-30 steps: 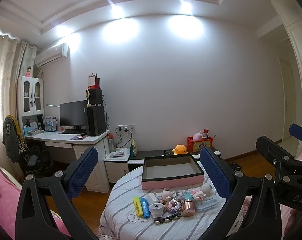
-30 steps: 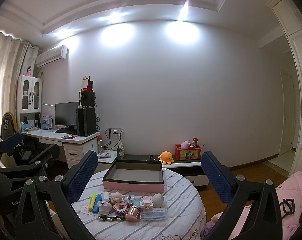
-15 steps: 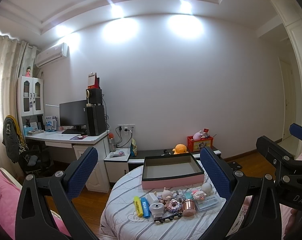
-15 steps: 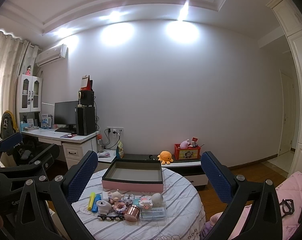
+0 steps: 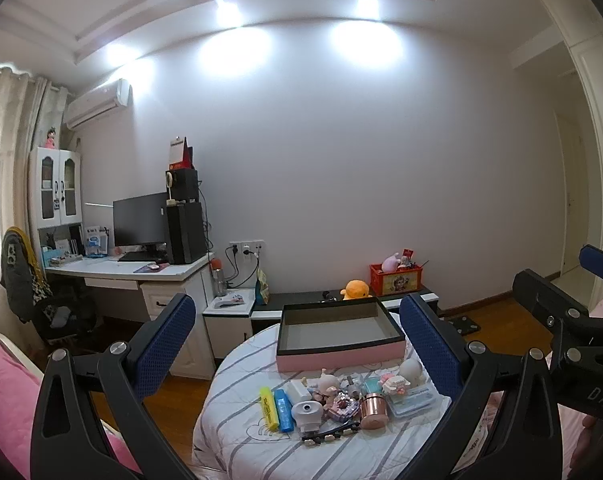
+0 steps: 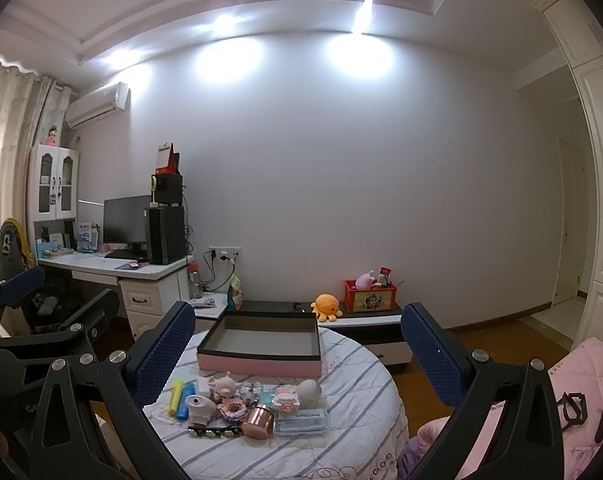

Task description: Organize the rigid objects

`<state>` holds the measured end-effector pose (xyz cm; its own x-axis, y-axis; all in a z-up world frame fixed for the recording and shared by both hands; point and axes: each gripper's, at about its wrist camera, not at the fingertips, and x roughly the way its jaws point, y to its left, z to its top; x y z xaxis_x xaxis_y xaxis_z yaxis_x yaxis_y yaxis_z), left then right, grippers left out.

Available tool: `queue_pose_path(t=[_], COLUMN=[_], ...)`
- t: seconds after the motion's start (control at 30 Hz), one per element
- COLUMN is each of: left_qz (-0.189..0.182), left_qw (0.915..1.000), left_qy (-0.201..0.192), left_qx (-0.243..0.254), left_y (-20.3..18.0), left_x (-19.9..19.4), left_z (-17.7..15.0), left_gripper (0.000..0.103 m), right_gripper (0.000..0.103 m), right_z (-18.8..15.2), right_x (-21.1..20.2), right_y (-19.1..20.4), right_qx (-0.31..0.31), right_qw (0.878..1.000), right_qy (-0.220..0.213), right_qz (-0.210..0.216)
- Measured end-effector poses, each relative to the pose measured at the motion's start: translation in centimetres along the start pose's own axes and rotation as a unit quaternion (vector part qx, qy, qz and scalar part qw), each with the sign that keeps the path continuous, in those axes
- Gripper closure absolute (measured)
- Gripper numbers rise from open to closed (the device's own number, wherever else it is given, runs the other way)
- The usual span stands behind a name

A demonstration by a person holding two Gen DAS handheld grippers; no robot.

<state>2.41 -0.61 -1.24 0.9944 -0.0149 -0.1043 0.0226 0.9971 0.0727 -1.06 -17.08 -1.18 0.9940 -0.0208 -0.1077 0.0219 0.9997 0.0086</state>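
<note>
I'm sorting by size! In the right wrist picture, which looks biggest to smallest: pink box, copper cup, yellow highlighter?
1. pink box, by far the largest.
2. copper cup.
3. yellow highlighter: longer but thinner than the cup, so these two are close.

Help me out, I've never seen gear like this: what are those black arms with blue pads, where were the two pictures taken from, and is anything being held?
No robot here: a person holds two hand grippers, each with a fisheye camera looking along its fingers. One picture is from the left gripper, the other from the right gripper. The blue pads are fingertips. Both grippers are open and hold nothing. Ahead stands a round table with a striped cloth, bearing an empty pink box and small items: a yellow highlighter, a copper cup and figurines.
</note>
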Motion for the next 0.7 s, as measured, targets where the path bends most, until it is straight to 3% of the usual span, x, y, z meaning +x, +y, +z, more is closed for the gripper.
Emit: queue_pose_path(t=[0.6,0.7], left_qz=[-0.008,-0.007], left_qw=[0.9996,0.9988], left_qy=[0.026,0.046], left_qx=[0.01,0.018], left_y=[-1.1,-0.6], left_x=[4.0,5.3], left_z=[-1.6,-3.2], left_gripper=[0.0,0.0], right_gripper=[0.0,0.0], right_z=[-1.6,-3.0], right_x=[3.4,5.1], right_y=[-1.0,-1.4], right_qx=[0.002,-0.002], right_qw=[1.0,0.998], right_qy=[0.024,0.053], right_qz=[-0.011,-0.018])
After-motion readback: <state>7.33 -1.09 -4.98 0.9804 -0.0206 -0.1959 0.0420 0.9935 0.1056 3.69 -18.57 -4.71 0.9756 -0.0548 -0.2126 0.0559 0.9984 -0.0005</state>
